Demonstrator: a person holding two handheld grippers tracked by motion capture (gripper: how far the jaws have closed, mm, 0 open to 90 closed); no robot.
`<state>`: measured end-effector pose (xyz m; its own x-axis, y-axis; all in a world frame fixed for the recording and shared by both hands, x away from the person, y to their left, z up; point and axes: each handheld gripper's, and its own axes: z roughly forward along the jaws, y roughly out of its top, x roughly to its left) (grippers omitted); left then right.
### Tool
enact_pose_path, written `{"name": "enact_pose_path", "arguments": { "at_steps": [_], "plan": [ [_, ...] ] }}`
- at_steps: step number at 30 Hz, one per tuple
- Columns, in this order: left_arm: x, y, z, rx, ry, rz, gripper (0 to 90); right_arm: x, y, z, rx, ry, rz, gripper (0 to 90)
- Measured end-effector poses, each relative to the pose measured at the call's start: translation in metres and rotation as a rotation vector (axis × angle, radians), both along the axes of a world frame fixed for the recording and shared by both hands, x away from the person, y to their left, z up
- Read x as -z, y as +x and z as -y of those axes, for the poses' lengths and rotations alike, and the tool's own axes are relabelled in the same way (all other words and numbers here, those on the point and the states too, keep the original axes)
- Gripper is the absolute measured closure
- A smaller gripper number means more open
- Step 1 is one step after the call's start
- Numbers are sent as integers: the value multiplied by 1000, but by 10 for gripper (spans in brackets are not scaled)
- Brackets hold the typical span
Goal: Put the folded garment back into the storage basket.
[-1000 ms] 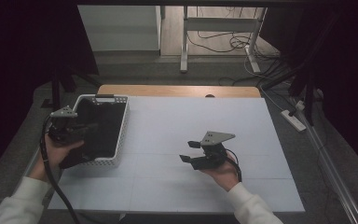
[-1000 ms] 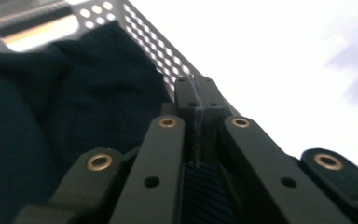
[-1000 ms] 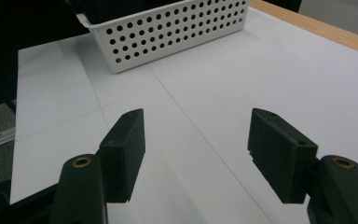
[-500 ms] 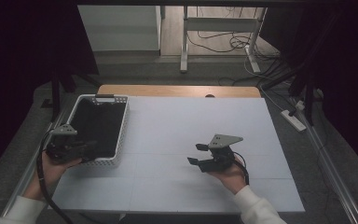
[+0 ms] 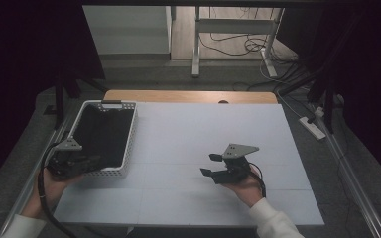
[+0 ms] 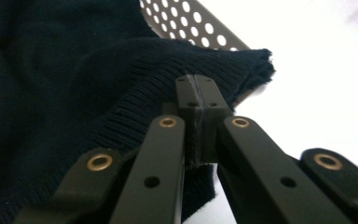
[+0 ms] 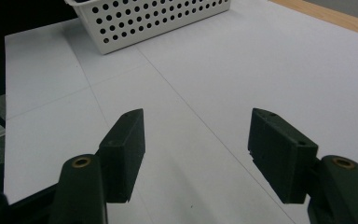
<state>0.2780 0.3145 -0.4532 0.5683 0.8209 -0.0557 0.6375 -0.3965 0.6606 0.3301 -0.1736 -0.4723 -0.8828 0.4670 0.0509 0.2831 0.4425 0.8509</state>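
Dark knit cloth [image 6: 74, 93]: ribbed navy fabric, lies in the white perforated basket [image 5: 129, 130] and drapes over its near edge; one corner hangs outside the wall in the left gripper view.
Basket: white plastic, round holes, sits on the left side of the counter [image 5: 188, 129], long axis running near to far; cloth lines the whole inside.
Left gripper [image 5: 87, 161]: at the basket's near-left corner, held by the left hand [image 5: 54, 183], cable looping down off the near edge.
Left jaws: closed tight, pads pressed together with a fold of the cloth pinched between them; fabric shows above and below the pads in the left gripper view [image 6: 197, 100].
Right gripper [image 5: 211, 165]: on the near right of the counter, well apart from the basket, held low over the white surface by the right hand [image 5: 245, 186]; grey three-cornered plate on top.
Right jaws: parted by a clear gap, nothing between them; bare counter visible through the gap in the right gripper view [image 7: 196, 144].
Counter: white sheet with faint grid lines, wooden strip along the far edge.
Right gripper aim: points left and far, toward the basket's wall [image 7: 158, 21].
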Motion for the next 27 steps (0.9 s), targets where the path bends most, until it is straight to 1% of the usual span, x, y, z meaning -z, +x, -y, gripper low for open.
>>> {"name": "enact_pose_path", "arguments": {
  "at_steps": [1,3,7,9,11,13,14,15,16,17,19,22,26,27],
  "plan": [
    [0,2,0,-3,14,-3,885,0,0,0,0,0,0,363],
    [2,6,0,-9,28,-11,885,1,0,1,1,-2,-2,363],
    [7,20,-2,-21,54,-58,885,1,0,3,9,-1,-1,363],
    [11,27,-2,-29,78,-77,885,1,0,4,10,-2,-2,363],
    [15,32,-4,-29,69,-101,885,1,-1,4,11,-4,0,363],
    [16,34,-6,-28,54,-108,884,2,-1,5,14,-1,1,363],
    [16,34,-7,-31,32,-103,884,2,-1,5,14,-2,1,363],
    [15,33,-9,-33,21,-96,884,2,-1,5,15,-2,0,363],
    [12,30,-10,-35,7,-75,884,2,0,5,14,-2,0,363],
    [9,28,-12,-38,2,-61,884,2,0,6,14,-3,0,363],
    [1,19,-18,-53,-28,-13,883,2,-1,6,17,-3,-2,363],
    [-10,6,-28,-78,-30,26,884,2,-1,6,19,-1,0,363],
    [-13,-6,-36,-94,-30,35,884,2,-2,6,18,5,5,364],
    [-12,-9,-38,-98,-32,36,884,2,-2,6,17,-1,5,363]
  ]
}}
